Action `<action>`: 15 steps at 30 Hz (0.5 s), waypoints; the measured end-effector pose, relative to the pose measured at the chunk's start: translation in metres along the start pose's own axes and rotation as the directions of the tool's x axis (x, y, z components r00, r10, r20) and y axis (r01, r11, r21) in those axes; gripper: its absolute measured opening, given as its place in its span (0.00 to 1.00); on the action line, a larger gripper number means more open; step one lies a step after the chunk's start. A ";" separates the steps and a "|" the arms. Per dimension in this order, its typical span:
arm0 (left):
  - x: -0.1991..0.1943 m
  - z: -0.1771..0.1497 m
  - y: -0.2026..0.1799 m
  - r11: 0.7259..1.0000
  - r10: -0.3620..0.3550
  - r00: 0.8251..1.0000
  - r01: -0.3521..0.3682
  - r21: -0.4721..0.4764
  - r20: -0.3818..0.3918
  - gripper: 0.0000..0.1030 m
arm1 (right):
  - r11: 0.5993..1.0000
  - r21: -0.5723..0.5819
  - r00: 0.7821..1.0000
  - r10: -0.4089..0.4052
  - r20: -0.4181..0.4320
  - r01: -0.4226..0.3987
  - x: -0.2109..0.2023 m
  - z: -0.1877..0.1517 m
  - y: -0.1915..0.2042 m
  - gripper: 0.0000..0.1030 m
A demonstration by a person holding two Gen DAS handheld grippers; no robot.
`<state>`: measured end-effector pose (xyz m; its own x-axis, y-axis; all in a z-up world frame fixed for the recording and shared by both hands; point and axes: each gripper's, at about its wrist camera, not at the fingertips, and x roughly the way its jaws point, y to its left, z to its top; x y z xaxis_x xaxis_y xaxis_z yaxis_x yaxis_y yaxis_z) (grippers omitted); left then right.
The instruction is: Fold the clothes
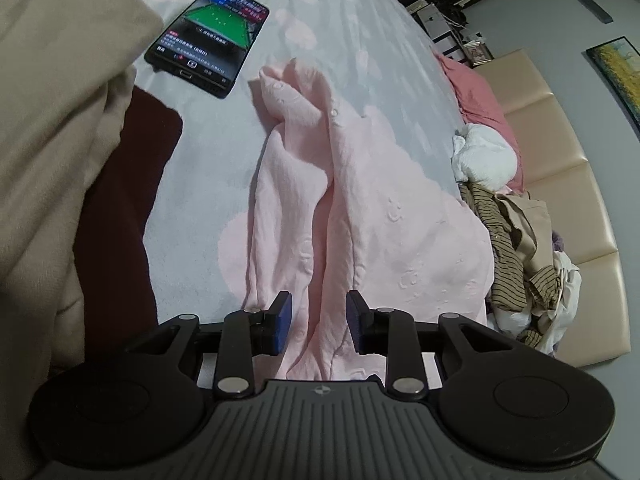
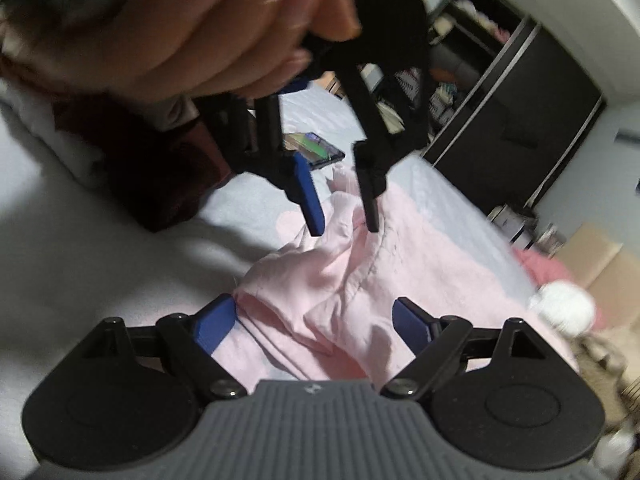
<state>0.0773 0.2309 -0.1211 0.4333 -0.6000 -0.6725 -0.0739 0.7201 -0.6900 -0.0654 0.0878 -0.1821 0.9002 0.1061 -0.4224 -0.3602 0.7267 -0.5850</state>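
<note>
On the bed [image 1: 340,20], the pink garment [image 1: 320,200] lay crumpled in long ridges, its long axis running straight away from your left hand-held gripper [image 1: 319,320] toward the phone [image 1: 208,38] beyond its far tip. Your left hand-held gripper hung just above the near end of the cloth, jaws narrowly parted and astride a central ridge, the pads not pressing on it as far as you could tell. Your right hand-held gripper [image 2: 316,324] came in from the side with jaws spread wide, a bunched edge of the garment [image 2: 360,272] lying between and just ahead of its pads, nothing gripped. From that view your left hand [image 2: 192,28] and its tool hovered over the far part of the cloth. Both tools sat close to the fabric; the left looked nearer to a pinch, and any spreading pull would likely run across that long axis.
</note>
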 end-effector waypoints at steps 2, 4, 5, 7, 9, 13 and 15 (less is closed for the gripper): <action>-0.003 0.001 -0.002 1.000 -0.004 1.000 0.004 0.014 0.008 0.26 | 0.998 -0.044 0.999 -0.034 0.007 0.034 -0.001 0.001 0.006 0.86; -0.006 0.002 -0.003 1.000 -0.008 1.000 0.008 0.029 0.017 0.26 | 0.999 -0.018 0.999 -0.044 -0.015 0.043 -0.002 0.006 0.007 0.86; -0.008 0.003 -0.004 0.999 -0.010 1.000 0.009 0.037 0.022 0.26 | 0.999 0.000 0.999 -0.046 -0.028 0.046 -0.002 0.008 0.008 0.86; -0.009 0.005 -0.005 0.999 -0.012 0.999 0.011 0.040 0.033 0.26 | 0.998 0.037 0.998 -0.046 -0.044 0.047 -0.002 0.012 0.008 0.86; -0.012 0.007 -0.005 0.999 -0.016 0.999 0.014 0.041 0.045 0.26 | 0.996 0.071 0.998 -0.043 -0.046 0.046 0.001 0.015 0.007 0.86; -0.017 0.010 -0.005 0.999 -0.021 0.998 0.018 0.046 0.066 0.26 | 0.994 0.060 0.994 -0.083 -0.064 0.087 0.011 0.014 0.008 0.86; -0.019 0.011 -0.004 0.999 -0.020 0.997 0.017 0.047 0.073 0.26 | 0.991 0.071 0.990 -0.110 -0.093 0.117 0.016 0.012 0.004 0.87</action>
<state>0.0792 0.2440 -0.1026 0.4987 -0.5875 -0.6373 -0.0240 0.7256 -0.6877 -0.0493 0.1007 -0.1831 0.9076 -0.0384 -0.4181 -0.2339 0.7807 -0.5795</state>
